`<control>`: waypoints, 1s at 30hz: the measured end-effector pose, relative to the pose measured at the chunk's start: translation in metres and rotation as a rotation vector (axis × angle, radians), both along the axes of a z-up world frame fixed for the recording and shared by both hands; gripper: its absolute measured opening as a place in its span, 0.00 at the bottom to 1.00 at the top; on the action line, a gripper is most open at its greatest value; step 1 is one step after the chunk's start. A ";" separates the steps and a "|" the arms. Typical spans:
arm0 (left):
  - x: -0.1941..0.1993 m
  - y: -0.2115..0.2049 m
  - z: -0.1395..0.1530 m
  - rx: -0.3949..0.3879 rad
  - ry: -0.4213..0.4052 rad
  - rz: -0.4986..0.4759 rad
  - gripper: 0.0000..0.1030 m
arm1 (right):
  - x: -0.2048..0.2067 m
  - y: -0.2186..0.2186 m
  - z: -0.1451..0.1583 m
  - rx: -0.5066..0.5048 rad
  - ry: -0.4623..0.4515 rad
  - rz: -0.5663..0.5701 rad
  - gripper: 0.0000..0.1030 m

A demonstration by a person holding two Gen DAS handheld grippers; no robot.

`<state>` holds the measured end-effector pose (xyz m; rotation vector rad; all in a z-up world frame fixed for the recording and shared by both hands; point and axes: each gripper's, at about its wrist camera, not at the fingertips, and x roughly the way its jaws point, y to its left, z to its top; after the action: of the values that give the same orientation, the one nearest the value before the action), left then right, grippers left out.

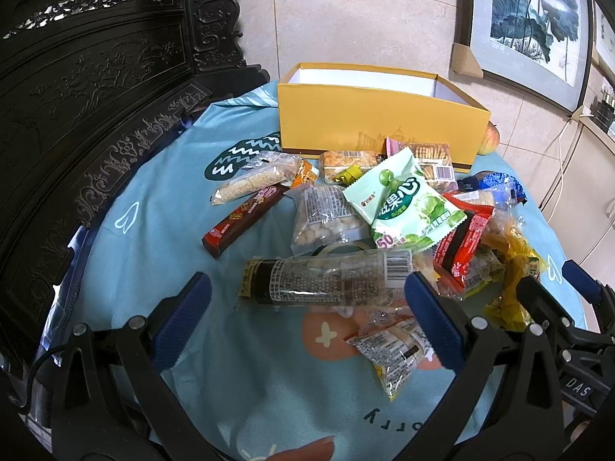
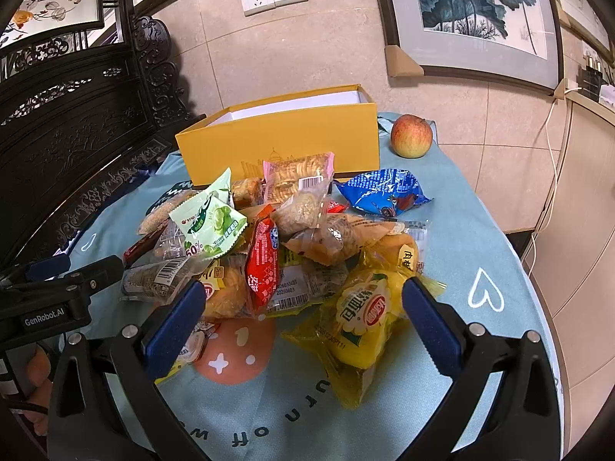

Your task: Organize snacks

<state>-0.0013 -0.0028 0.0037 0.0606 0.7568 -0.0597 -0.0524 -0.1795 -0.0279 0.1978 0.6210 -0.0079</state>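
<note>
A pile of wrapped snacks lies on a round table with a light blue cloth (image 1: 161,199). An open yellow box (image 1: 376,123) stands behind the pile; it also shows in the right wrist view (image 2: 284,142). My left gripper (image 1: 307,299) is open, just short of a long clear roll of snacks (image 1: 326,276). A green candy bag (image 1: 403,203) lies mid-pile. My right gripper (image 2: 303,303) is open, its fingers either side of the pile's near edge, by a yellow snack bag (image 2: 361,319) and a red packet (image 2: 263,265). Neither holds anything.
An apple (image 2: 410,135) sits right of the box, a blue packet (image 2: 384,190) in front of it. A dark carved wooden screen (image 1: 77,115) stands at the left. Framed paintings (image 2: 472,11) lean on the tiled wall. The left gripper shows in the right wrist view (image 2: 57,292).
</note>
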 end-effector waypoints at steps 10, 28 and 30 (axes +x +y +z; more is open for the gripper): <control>-0.001 0.000 -0.001 0.000 0.002 0.001 0.98 | 0.000 -0.001 0.000 0.002 0.004 0.001 0.99; -0.002 -0.002 -0.005 0.006 0.009 -0.005 0.98 | 0.000 -0.004 -0.001 0.002 0.015 -0.003 0.99; -0.001 -0.001 -0.004 0.003 0.008 0.002 0.98 | -0.001 -0.005 0.000 -0.003 0.015 -0.004 0.99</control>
<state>-0.0023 -0.0040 -0.0003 0.0624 0.7645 -0.0568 -0.0529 -0.1841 -0.0283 0.1967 0.6357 -0.0146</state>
